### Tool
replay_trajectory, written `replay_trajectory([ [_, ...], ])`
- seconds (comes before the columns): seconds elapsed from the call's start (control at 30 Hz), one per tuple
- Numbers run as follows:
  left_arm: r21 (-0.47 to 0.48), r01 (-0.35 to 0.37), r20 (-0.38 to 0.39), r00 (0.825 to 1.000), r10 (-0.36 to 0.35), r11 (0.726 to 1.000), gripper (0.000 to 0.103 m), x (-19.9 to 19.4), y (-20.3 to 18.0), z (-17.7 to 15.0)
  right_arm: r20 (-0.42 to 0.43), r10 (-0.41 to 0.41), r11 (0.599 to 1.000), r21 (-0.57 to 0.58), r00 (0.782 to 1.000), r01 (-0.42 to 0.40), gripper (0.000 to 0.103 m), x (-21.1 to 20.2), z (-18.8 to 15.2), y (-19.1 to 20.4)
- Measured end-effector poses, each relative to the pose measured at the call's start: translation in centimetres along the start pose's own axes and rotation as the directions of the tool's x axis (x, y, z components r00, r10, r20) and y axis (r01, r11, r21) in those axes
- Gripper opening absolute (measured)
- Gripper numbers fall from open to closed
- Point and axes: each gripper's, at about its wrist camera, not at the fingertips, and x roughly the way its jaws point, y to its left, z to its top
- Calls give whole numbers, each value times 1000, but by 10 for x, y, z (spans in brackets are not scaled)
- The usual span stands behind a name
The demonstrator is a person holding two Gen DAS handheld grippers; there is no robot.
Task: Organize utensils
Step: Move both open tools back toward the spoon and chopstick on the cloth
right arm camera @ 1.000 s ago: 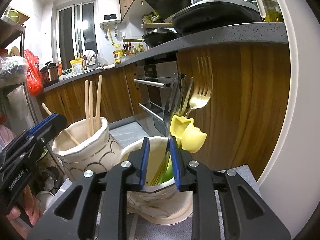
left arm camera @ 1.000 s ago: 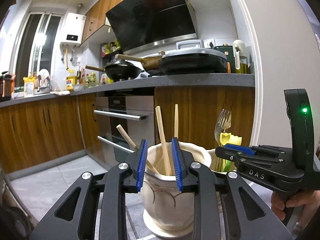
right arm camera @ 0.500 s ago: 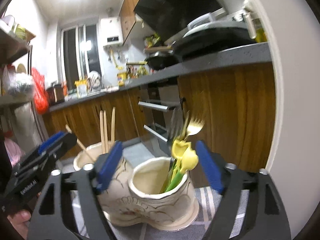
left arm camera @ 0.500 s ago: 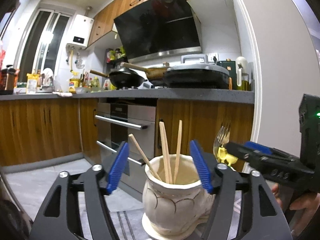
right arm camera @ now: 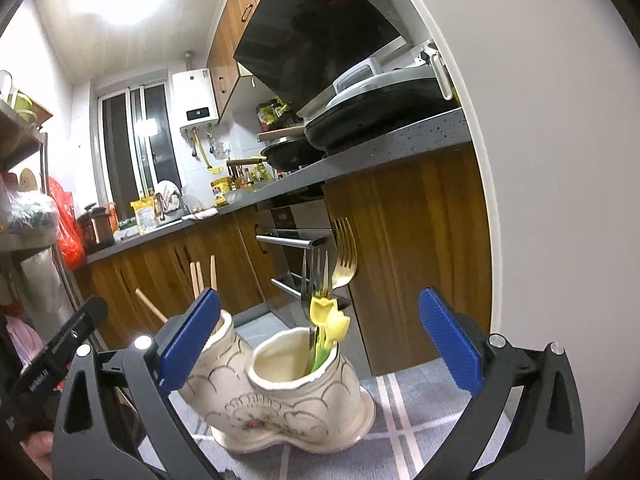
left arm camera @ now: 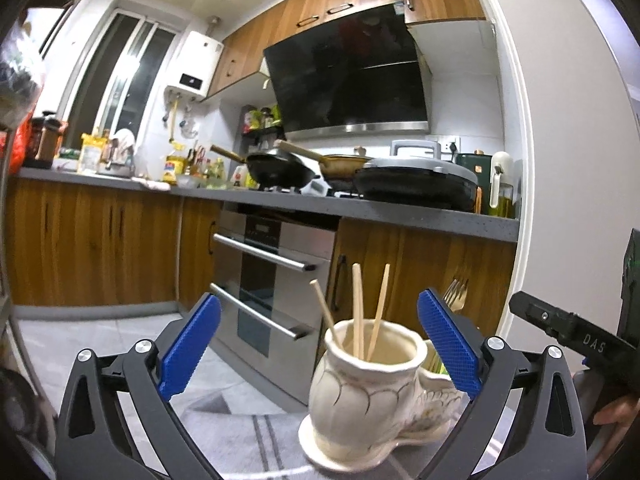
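Our left tool point(left arm camera: 319, 344) stands with its blue-padded jaws opening wide, nothing pressed between them; the cream ceramic two-mouthed utensil holder point(left arm camera: 372, 396) sits ahead of the gap, apart from both pads. Our right tool point(right arm camera: 319, 340) is likewise opening wide and grips nothing, with the same holder point(right arm camera: 288, 396) in front of it, clear of its pads.

In the mouth nearer our left tool we see three pale wooden chopsticks point(left arm camera: 357, 312) standing at slight angles. In the other mouth stand a gold metal fork point(right arm camera: 345, 256), a darker steel fork point(right arm camera: 318, 276) and two yellow tulip-shaped plastic picks with green stems point(right arm camera: 330, 320).

The holder rests on a grey cloth with pale stripes point(right arm camera: 404, 404) covering the tabletop. Beyond it we see brown wooden kitchen cabinets point(left arm camera: 96, 240), a steel built-in oven point(left arm camera: 272, 276) and dark pans on the grey stone worktop point(left arm camera: 280, 168).
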Motion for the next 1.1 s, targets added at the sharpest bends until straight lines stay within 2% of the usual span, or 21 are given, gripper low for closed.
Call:
replay_trajectory([
  [0.23,47,-37,-32,999,38,998,98,-26,7,-13,-60,-13,998,-56,998,9,98,-19,-25,14],
  [0.4,124,-47,-49,997,54,991,98,-42,7,-25,-124,-20,995,-96,992,8,98,-32,-42,21],
  [0.53,147,-48,-98,993,63,988,98,-46,10,-34,-177,-35,995,-103,984,17,98,-37,-51,23],
  [0.77,115,-35,-137,989,51,993,98,-53,22,-37,-314,-28,996,-88,949,0,98,-36,-73,26],
  [1.03,86,-16,-236,971,36,996,98,-43,33,-44,-439,-95,973,-229,893,-9,98,-30,-107,52],
  [1.1,86,-18,-248,968,38,996,98,-42,35,-45,-478,-88,974,-226,874,-26,98,-28,-116,58],
])
